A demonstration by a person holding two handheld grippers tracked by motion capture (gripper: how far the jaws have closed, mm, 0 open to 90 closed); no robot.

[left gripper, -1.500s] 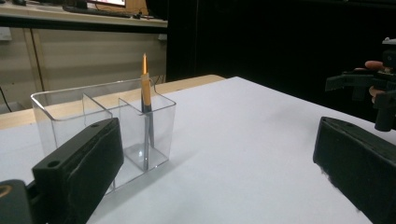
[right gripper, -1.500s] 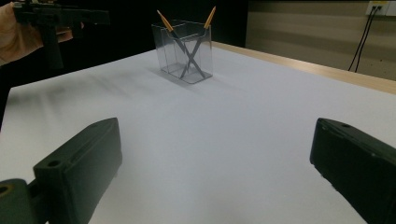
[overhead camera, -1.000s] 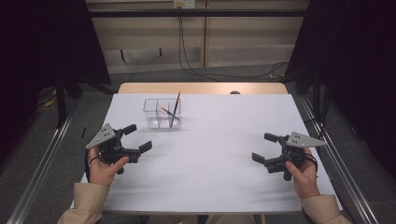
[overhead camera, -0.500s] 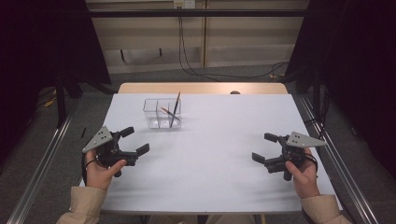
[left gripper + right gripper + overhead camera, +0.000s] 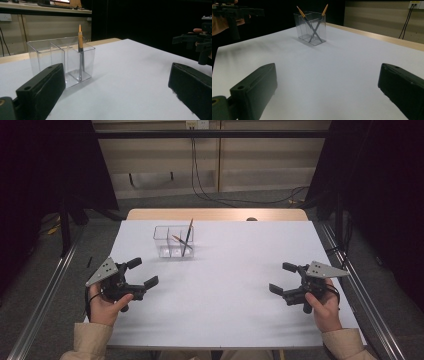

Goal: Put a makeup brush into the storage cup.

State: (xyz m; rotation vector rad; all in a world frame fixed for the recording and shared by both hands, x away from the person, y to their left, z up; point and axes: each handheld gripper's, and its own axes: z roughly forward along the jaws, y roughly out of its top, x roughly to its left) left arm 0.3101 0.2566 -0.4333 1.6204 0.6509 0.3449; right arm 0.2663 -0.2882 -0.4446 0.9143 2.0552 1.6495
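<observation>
Left hand-held gripper (image 5: 142, 272) and right hand-held gripper (image 5: 282, 277) wide open, empty, pencils (image 5: 186, 238) crossed, tips up

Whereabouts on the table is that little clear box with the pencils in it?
In the high view the clear box stands toward the table's far edge, left of centre, beyond the left gripper, with two pencils crossed inside.

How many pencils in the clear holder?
2. Both pencils stand in the clear holder's end compartment, crossing: one leans toward the wall side, the other leans away from it. The other compartments look empty.
</observation>
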